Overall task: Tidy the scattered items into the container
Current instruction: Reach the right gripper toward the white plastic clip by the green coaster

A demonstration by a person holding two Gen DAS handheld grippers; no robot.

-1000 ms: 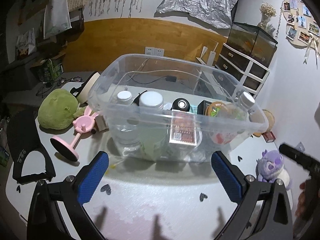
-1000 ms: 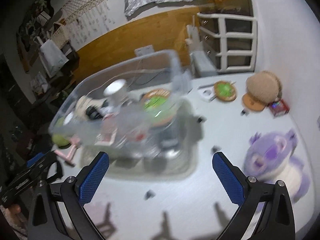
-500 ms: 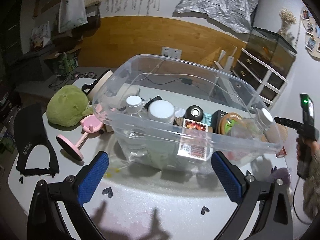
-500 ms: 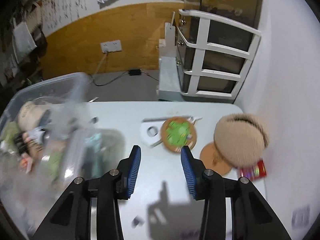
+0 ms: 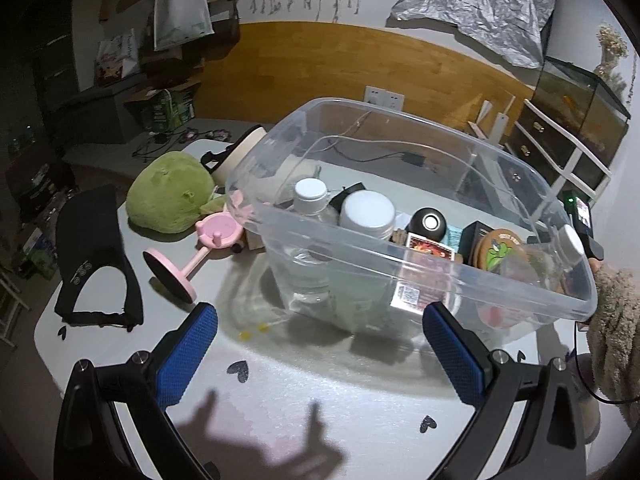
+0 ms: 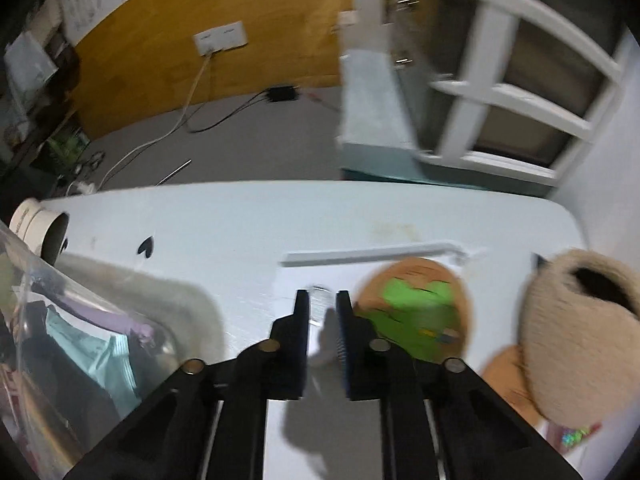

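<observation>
Since the earlier frames my right gripper (image 6: 323, 312) has swung away from the clear plastic bin (image 5: 420, 264) toward the far right part of the white table (image 6: 240, 220) and dropped lower, and its jaws have gone from wide open to drawn in, leaving only a narrow slot. A pale flat item (image 6: 318, 300) shows in that slot at the fingertips; motion blur prevents me from telling whether the pads press on it.

Left wrist view, left to right: a black fabric piece (image 5: 94, 256) lies at the table's left edge. Beside it rests a green plush (image 5: 172, 192), and just in front of that a pink stand with a round base (image 5: 192, 260), lying on its side and touching the bin's left corner. My left gripper (image 5: 320, 354) hovers in front of the bin, jaws spread wide with nothing between them. The bin stands mid-table and holds a water bottle (image 5: 310, 216), a white-lidded jar (image 5: 367, 210), a black round speaker (image 5: 428, 222), a printed card box (image 5: 428, 250) and a frog coaster (image 5: 500, 250). At the far right, a fuzzy beige sleeve (image 5: 612, 320).

Right wrist view, left to right: the bin's corner (image 6: 60, 320), my right gripper, a second frog coaster (image 6: 420, 316) just beside its right finger, then a beige plush ball (image 6: 580, 336) over a plain brown coaster (image 6: 504, 384), all loose on the table outside the bin.
</observation>
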